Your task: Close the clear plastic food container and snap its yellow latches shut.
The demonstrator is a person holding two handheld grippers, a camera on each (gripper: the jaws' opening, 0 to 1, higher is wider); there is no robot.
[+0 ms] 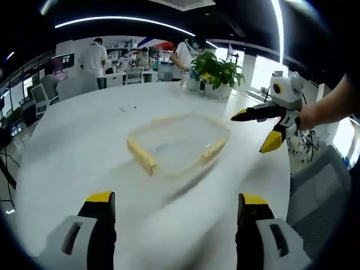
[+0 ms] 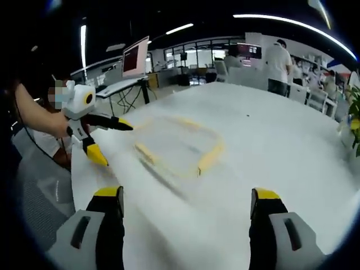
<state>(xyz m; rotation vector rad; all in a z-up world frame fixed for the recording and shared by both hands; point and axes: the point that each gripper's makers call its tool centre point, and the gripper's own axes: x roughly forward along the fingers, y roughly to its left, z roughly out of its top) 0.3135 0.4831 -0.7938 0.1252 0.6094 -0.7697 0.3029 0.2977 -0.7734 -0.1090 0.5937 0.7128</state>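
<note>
Container (image 1: 179, 145) closure is at the approach stage: neither claw is in contact with it. In the left gripper view, the left claw (image 1: 176, 209) is seen at 6 o'clock with its yellow-tipped jaws spread wide and nothing between them. Beyond the jaws, toward 12 o'clock, the clear plastic container lies flat on the white surface (image 1: 84, 140), with yellow latches (image 1: 142, 157) visible along its edges. The picture is blurred, so whether the lid is seated cannot be told. The right claw (image 1: 254, 132) is seen at 3 o'clock, just beside the container's far corner, jaws parted and empty. A potted plant (image 1: 218, 72) stands farther off at 1 o'clock, and people are seen in the background.

In the right gripper view, the right claw (image 2: 187, 203) is likewise spread at 6 o'clock, with the container (image 2: 175, 145) ahead of it at 11 o'clock. The left claw (image 2: 109, 139) is seen at 9 o'clock, open, near the container's edge.

The step in hand is judged to be positioning over the container. The next move is expected to call for the lid being pressed square onto the base, then one latch being pushed down while the opposite side is steadied by the other claw.
</note>
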